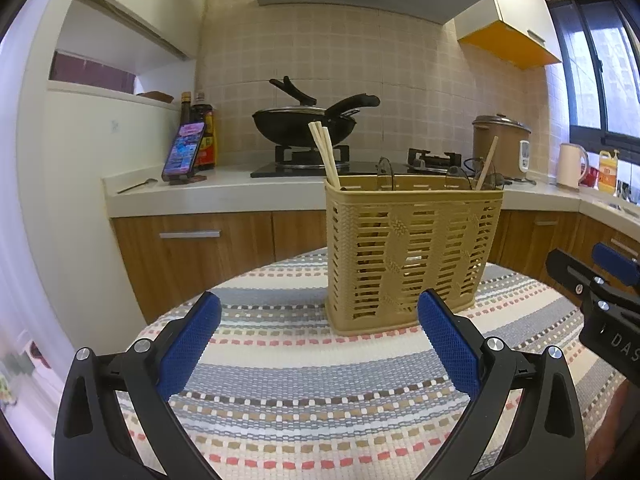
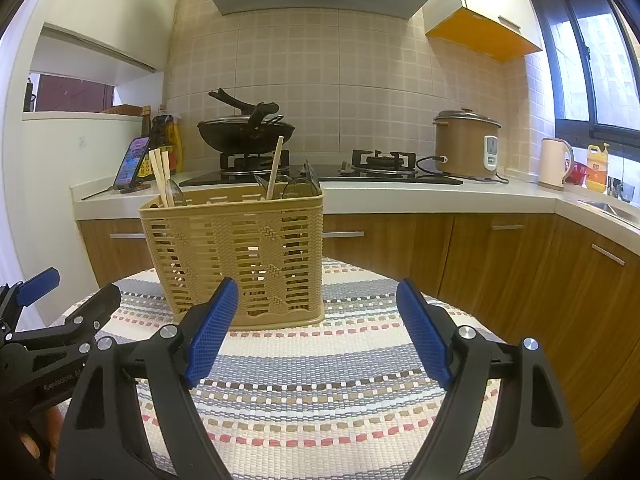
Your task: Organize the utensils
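A: How do the grippers stand?
B: The left gripper (image 1: 318, 344) and right gripper (image 2: 318, 330) both gape wide, holding nothing, over the striped woven mat (image 2: 304, 396).
A: And the utensils?
B: Chopsticks (image 1: 325, 154) stand in the tan slotted utensil basket (image 1: 412, 256), which sits on the mat just beyond both grippers.

Both cameras sit low over the striped worktop (image 1: 304, 384), each looking forward between its own claw's blue fingers toward the stove wall. The left wrist view has the slatted basket (image 1: 412, 256) right of centre, close by; the right wrist view has it left of centre (image 2: 236, 252). Each catches the other claw at its edge, though only partly.
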Motion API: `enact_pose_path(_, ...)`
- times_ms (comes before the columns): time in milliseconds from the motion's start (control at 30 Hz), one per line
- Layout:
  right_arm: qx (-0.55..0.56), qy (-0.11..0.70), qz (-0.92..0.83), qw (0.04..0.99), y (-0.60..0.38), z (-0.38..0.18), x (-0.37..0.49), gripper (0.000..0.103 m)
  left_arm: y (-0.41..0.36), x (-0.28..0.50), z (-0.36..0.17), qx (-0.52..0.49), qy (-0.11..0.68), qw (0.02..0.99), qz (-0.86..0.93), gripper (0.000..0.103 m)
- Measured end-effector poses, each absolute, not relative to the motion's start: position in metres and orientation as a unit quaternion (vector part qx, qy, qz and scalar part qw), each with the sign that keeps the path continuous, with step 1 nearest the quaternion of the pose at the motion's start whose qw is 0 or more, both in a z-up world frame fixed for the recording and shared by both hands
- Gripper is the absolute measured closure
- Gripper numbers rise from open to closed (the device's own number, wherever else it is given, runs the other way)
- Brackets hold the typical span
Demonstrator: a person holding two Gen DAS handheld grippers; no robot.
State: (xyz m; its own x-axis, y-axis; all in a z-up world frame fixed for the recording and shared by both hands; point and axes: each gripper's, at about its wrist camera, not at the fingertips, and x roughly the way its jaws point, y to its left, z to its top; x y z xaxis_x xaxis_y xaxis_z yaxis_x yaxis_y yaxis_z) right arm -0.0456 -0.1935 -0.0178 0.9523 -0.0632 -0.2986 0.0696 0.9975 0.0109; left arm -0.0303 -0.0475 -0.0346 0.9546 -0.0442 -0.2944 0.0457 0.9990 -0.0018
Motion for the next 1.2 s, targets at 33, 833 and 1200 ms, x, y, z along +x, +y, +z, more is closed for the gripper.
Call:
enact_pose_path(33,0.011,0.151,-0.034,0.988,-0.1935,-0.0178,-0.0457,0.026,-0.0472,-0.0303,-0.0342,0.001,0.148,0.989,-0.023,0.008)
enact_pose_path(833,0.007,0.154,-0.041,0.987,-0.1935,-0.0188,-0.0441,0.026,-0.0457,-0.0267,-0.0339,-0.006,0.153,0.988,-0.024,0.008)
enact_pose_path(1200,0.008,0.156,-0.041,0.987,-0.1933,-0.0189,-0.044,0.026,-0.0466,-0.0269,-0.034,-0.004,0.158,0.987,-0.026,0.008)
